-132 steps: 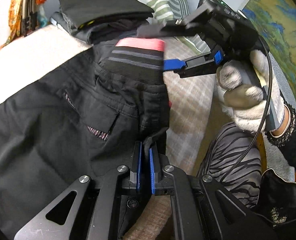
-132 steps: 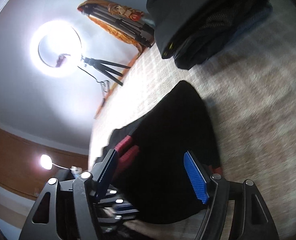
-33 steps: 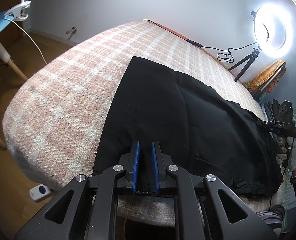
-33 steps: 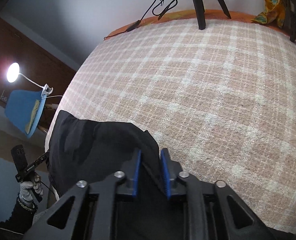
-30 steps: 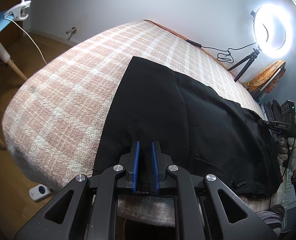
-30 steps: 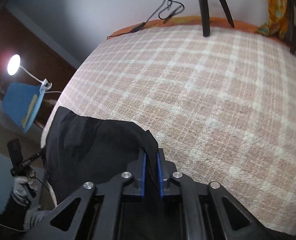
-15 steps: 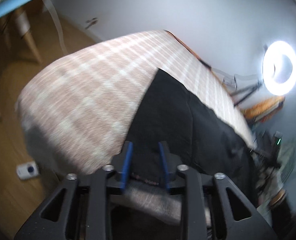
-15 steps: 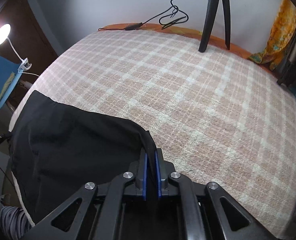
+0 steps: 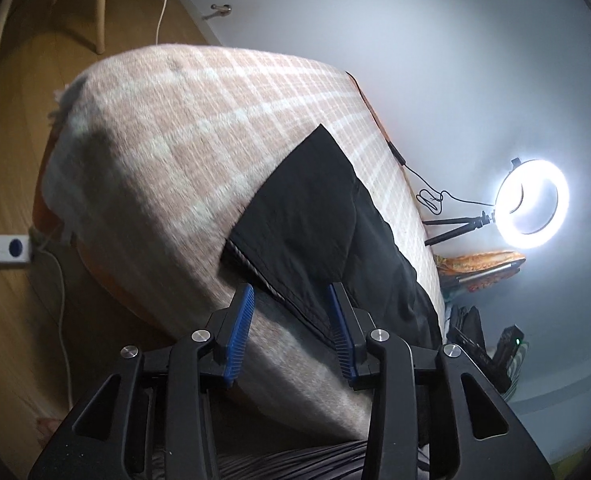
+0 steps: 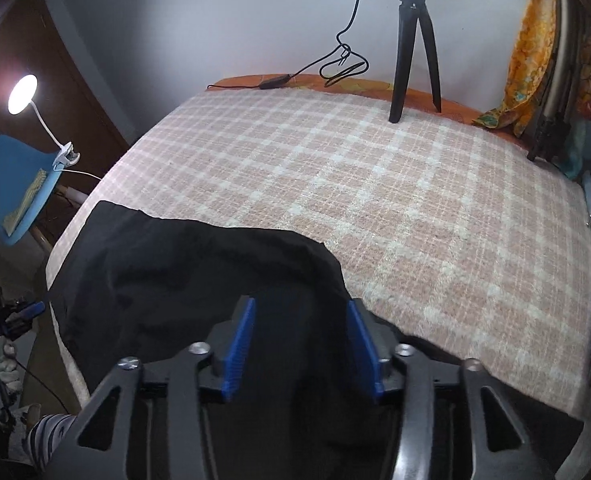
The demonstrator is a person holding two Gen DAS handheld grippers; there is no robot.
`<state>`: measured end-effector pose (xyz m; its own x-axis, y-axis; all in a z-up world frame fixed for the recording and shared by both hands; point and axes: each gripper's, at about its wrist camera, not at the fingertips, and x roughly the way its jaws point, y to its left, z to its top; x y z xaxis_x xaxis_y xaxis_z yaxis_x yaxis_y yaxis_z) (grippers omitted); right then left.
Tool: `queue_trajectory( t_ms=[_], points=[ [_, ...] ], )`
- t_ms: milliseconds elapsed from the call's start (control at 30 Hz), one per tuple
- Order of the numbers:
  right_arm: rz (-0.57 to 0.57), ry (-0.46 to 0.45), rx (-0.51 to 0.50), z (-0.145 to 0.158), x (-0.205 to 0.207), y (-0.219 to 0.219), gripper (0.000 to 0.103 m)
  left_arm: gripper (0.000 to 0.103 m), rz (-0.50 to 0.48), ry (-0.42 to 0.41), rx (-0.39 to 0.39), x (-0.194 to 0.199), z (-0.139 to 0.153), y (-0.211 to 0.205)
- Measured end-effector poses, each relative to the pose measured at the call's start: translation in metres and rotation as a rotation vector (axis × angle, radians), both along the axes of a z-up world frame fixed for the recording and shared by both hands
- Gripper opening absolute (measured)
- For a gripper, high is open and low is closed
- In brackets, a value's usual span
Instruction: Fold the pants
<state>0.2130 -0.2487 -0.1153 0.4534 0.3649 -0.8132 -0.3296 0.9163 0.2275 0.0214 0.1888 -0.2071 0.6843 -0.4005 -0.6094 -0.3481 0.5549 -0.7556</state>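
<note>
Letting go after a fold: left gripper (image 9: 289,330) and right gripper (image 10: 301,344) just opening, fingers spread, nothing pinched. Black pants (image 10: 183,276) lying flat on the checked bed (image 10: 375,200). Next, probably: regrasping an edge for another fold.

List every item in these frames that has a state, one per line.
Left gripper: open, jaws just opened, pants hem between them but not pinched.
Right gripper: open, jaws just opened, released over the pants.
Black pants: lying folded on the plaid blanket, near its front edge.
Ring light: on.
Clip lamp: on.
</note>
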Motion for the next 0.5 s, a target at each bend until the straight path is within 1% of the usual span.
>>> queue_trajectory(
  t_ms=[100,200,367,500],
  points=[
    [-0.015,-0.007,0.021,0.006,-0.011,-0.005,0.059,0.036,0.008,0.021,0.002,0.003,-0.005,-0.005],
    [-0.021,-0.019,0.042,0.014,-0.023,-0.012,0.059,0.036,0.024,0.043,-0.02,0.003,-0.013,-0.007],
    [-0.039,-0.022,0.089,0.023,-0.042,-0.022,0.059,0.036,0.042,0.025,-0.001,0.004,-0.012,-0.008],
    [-0.039,-0.044,0.091,0.031,-0.054,-0.022,0.059,0.036,0.06,0.007,-0.005,0.005,-0.014,-0.009]
  ],
)
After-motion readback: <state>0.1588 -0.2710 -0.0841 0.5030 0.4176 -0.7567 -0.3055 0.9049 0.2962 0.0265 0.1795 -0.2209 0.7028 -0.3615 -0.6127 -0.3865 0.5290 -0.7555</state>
